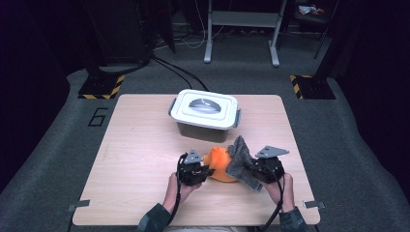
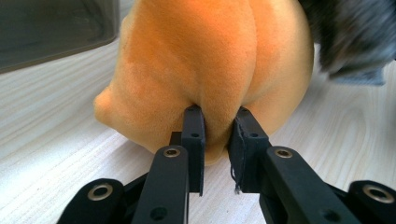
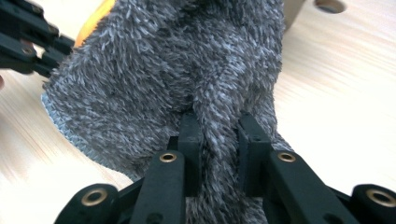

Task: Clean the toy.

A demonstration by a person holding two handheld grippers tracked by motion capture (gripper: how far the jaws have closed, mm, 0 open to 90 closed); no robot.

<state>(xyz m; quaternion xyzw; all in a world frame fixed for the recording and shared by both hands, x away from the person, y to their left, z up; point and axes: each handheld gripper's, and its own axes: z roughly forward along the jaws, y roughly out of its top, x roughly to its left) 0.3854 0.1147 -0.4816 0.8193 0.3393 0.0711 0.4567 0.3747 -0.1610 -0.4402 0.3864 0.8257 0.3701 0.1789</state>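
An orange fleecy cloth point(image 1: 220, 164) lies bunched on the table between my two grippers. My left gripper point(image 1: 209, 170) comes at it from the left. In the left gripper view a fold of the orange cloth point(image 2: 210, 60) is pinched between the jaws of my left gripper point(image 2: 217, 116). A grey fuzzy cloth point(image 1: 240, 157) rises in a peak just right of the orange one. My right gripper point(image 1: 252, 166) is shut on it. In the right gripper view a ridge of the grey cloth point(image 3: 177, 60) is squeezed between the jaws of my right gripper point(image 3: 219, 123).
A grey plastic box with a white clip-on lid point(image 1: 205, 115) stands just behind the cloths, mid-table. The wooden table point(image 1: 140, 145) has bare room to the left and along the front edge. Beyond it are floor cables and a metal stand.
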